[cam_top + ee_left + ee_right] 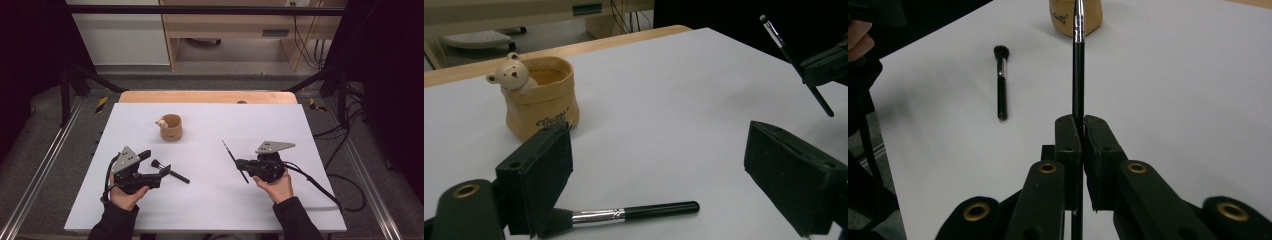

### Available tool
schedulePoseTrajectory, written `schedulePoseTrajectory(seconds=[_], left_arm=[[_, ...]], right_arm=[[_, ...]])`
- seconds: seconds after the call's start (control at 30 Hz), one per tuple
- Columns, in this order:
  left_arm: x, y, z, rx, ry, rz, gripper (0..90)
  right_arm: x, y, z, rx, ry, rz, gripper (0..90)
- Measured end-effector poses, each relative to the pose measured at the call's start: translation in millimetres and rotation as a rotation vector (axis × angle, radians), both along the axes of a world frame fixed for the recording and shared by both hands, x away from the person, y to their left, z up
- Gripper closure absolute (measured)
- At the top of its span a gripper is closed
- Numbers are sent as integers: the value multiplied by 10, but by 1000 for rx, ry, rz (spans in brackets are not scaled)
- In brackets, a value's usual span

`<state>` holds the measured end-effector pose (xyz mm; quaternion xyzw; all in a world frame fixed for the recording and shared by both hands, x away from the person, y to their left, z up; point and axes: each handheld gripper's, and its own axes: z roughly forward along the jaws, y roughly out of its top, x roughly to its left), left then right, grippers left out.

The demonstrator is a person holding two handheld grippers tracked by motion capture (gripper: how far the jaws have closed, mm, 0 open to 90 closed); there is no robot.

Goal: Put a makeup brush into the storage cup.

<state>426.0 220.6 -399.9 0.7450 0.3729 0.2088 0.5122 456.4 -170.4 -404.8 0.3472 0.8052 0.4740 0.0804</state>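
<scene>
Already the right gripper (1082, 131) has its jaws pinched tight on the thin brush (1078, 65), gripping partway along the shaft — a light, stiff, smooth stick that could pivot or slip, so a hold nearer its middle looks wise. Over at the left gripper (674, 175), the jaws stand wide apart, empty, above the powder brush (634, 213) lying flat on the white table (280, 200) — its soft bristles suggest taking the handle. Beyond sits the bear pot (171, 127).

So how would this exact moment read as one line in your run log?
left gripper: open over makeup brush | right gripper: shut on thin brush | bear pot: upright, untouched
</scene>
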Motion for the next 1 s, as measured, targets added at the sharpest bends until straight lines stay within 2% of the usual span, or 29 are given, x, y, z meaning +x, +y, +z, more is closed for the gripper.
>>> schedulePoseTrajectory(seconds=[0.27,0.57,0.93,1.0], left_arm=[[2,-176,100,-3,-20,-31,111],[63,-388,186,-12,-34,-62,111],[96,-475,163,-31,-32,-71,112],[100,-478,161,-44,-29,-70,113]], right_arm=[[-38,1,51,22,-24,4,857],[-64,89,83,37,-40,19,857],[-80,116,82,83,-50,27,857],[-81,126,72,84,-53,30,857]])
